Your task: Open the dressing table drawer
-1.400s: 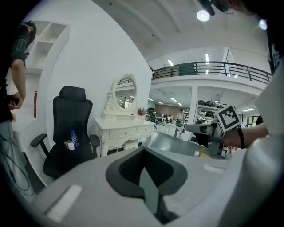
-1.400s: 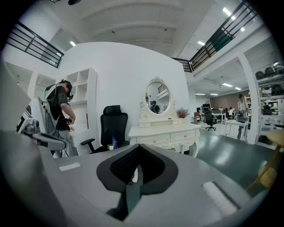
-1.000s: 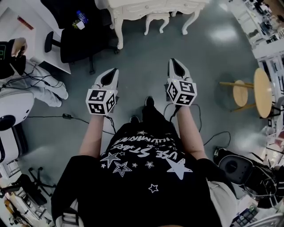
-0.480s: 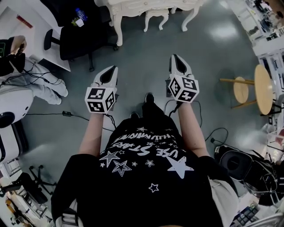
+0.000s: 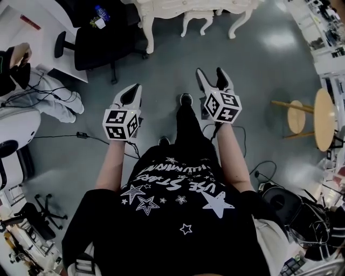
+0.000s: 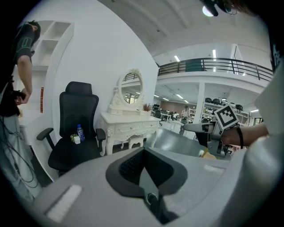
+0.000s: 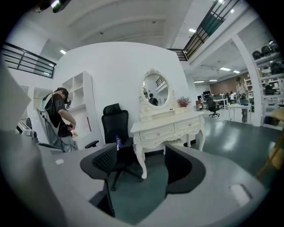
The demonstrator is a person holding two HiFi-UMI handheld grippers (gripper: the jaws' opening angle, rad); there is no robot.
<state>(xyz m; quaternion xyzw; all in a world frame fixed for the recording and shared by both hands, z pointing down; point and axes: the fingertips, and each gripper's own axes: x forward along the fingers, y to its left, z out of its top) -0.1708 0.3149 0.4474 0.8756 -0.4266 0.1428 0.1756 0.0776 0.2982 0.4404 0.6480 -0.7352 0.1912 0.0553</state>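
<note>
The white dressing table (image 5: 194, 7) stands across the grey floor, well ahead of both grippers. In the right gripper view its two front drawers (image 7: 171, 130) with small knobs are closed, under an oval mirror (image 7: 155, 90). It also shows at mid-left in the left gripper view, dressing table (image 6: 128, 128). My right gripper (image 5: 209, 76) has just been opening and its jaws stand wide apart with nothing between them, right gripper (image 7: 142, 166). My left gripper (image 5: 132, 92) is held level with it at the left, jaws together and empty, left gripper (image 6: 143, 170). Neither touches the table.
A black office chair (image 5: 99, 40) carrying a blue bottle (image 7: 118, 142) stands left of the table. A small white stool (image 5: 197, 19) sits under it. A round wooden stool (image 5: 322, 117) is at the right, a person (image 5: 21, 62) at the far left, and cables (image 5: 81, 141) cross the floor.
The right gripper's jaws were together in both earlier frames and are now spread wide. The left gripper looks the same.
</note>
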